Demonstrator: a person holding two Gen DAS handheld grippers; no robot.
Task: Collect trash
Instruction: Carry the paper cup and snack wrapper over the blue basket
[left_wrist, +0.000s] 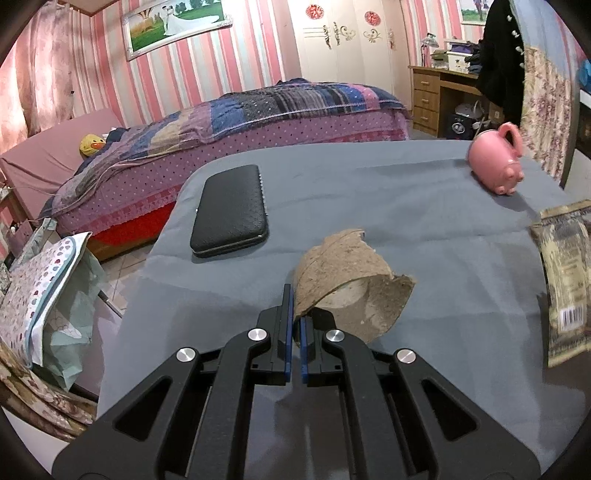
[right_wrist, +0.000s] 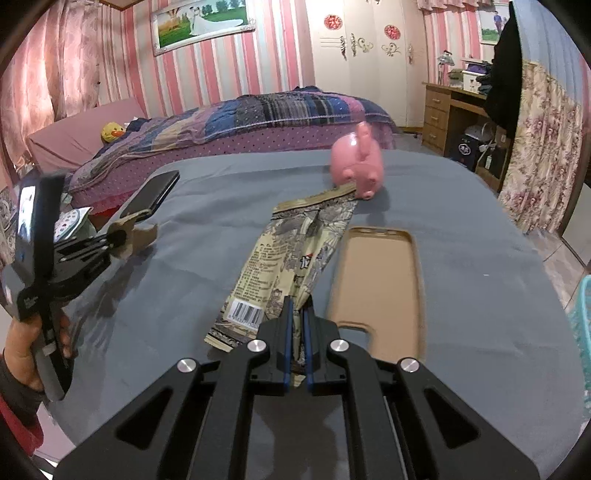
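Left gripper (left_wrist: 296, 314): jaws together, clamped on the near edge of a broken coconut shell (left_wrist: 347, 280); the shell's bulk lies ahead of the fingers and to their right, its open hollow facing right, its underside apparently resting on or just over the grey cloth (left_wrist: 406, 192); contact with the cloth cannot be settled from these views.

Right gripper (right_wrist: 297, 314): jaws together, clamped on the near end of a printed snack wrapper (right_wrist: 291, 247); the wrapper's long axis runs away from the fingers toward a pink piggy bank (right_wrist: 356, 166), its far end reaching close to that ornament; whether the two touch cannot be told, the view being blurred there.

Each hand thus has its own piece of trash secured; judgement: the coming move is a carry to a receptacle, and a teal basket (right_wrist: 581, 325) shows at the right edge, nearer the right hand; whether it is the bin is unconfirmed.

Non-trash items on the cloth: black case (left_wrist: 229, 210) left of the shell; tan phone cover (right_wrist: 376, 280) just right of the wrapper.

Surface: table under wrinkled grey cloth; room: bedroom, striped pink walls, quilted bed (left_wrist: 236, 122), wooden desk (left_wrist: 436, 96).
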